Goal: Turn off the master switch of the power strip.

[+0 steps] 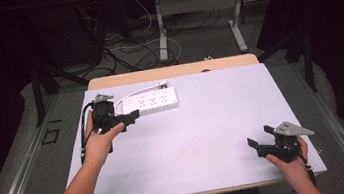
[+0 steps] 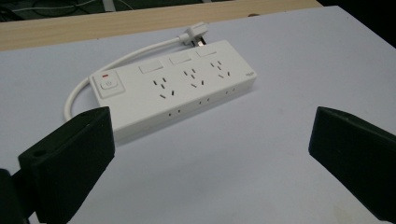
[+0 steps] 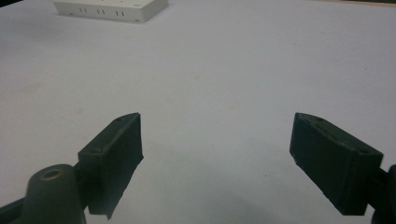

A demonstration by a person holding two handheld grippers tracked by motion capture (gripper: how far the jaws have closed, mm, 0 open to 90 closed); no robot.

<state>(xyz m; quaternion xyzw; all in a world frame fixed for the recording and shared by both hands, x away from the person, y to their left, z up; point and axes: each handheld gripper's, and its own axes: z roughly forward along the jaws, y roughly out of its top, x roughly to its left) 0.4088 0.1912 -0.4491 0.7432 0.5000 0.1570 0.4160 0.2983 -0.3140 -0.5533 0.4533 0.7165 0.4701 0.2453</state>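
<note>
A white power strip lies flat at the table's back left, with three socket groups, a switch at its left end and a short white cord ending in a plug. My left gripper is held just in front of the strip's left end, open, with nothing between its jaws. Near the front right corner my right gripper stands open over bare table, far from the strip.
A pale grey sheet covers the table, with a wooden strip along the back edge. Beyond it stand a second table's legs and loose floor cables. Dark curtains flank both sides.
</note>
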